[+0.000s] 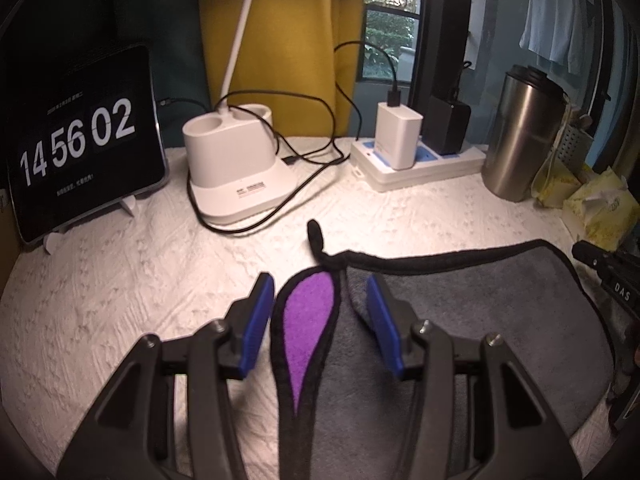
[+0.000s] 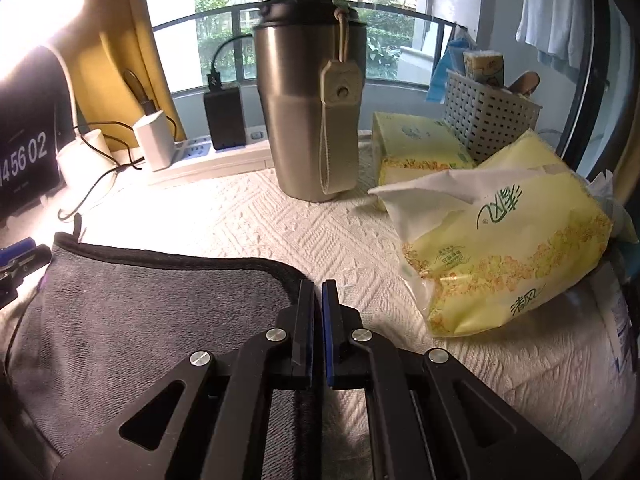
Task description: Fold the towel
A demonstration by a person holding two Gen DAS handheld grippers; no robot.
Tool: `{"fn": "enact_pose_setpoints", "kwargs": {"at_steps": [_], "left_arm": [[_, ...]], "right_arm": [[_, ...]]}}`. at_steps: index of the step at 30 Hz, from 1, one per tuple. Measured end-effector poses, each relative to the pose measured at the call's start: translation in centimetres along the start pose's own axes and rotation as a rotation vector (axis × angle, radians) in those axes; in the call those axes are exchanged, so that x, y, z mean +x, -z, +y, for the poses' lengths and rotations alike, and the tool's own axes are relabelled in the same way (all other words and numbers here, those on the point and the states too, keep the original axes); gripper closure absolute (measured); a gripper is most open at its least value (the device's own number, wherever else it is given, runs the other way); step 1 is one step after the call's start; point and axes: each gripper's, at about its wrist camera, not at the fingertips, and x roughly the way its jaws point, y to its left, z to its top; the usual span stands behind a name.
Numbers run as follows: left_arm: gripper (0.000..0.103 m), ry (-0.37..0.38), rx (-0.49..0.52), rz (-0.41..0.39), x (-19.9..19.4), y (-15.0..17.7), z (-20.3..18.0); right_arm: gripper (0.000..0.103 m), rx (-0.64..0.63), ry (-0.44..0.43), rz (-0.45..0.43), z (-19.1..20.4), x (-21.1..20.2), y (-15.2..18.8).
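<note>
Lying on the white tablecloth (image 1: 120, 280), the grey towel (image 1: 460, 300) looks soft, light, limp — grip its bound corners. Left gripper (image 1: 320, 312) gapes around an upturned purple-faced edge, unclamped; right gripper (image 2: 319, 312) is closed at the far-right corner — grip on fabric uncertain.

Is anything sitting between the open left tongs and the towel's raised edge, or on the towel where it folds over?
Nothing visible. The left tongs straddle the raised purple-lined edge of the towel, pads apart. The tumbler and tissue pack stand off the towel. The right tongs look shut at its right edge.
</note>
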Motion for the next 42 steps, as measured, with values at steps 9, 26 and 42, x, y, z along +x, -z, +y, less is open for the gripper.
{"fn": "enact_pose_setpoints", "kwargs": {"at_steps": [9, 26, 42], "left_arm": [[0.053, 0.019, -0.01, -0.049, -2.9, -0.2, -0.1], [0.053, 0.055, -0.025, -0.131, -8.2, 1.0, 0.0], [0.024, 0.095, -0.018, -0.191, -12.6, 2.8, -0.3]], "right_arm": [[0.088, -0.004, -0.02, -0.025, 0.8, -2.3, 0.0], [0.087, -0.02, -0.026, -0.093, 2.3, -8.1, 0.9], [0.073, -0.034, -0.036, -0.157, 3.7, -13.0, 2.2]]}}
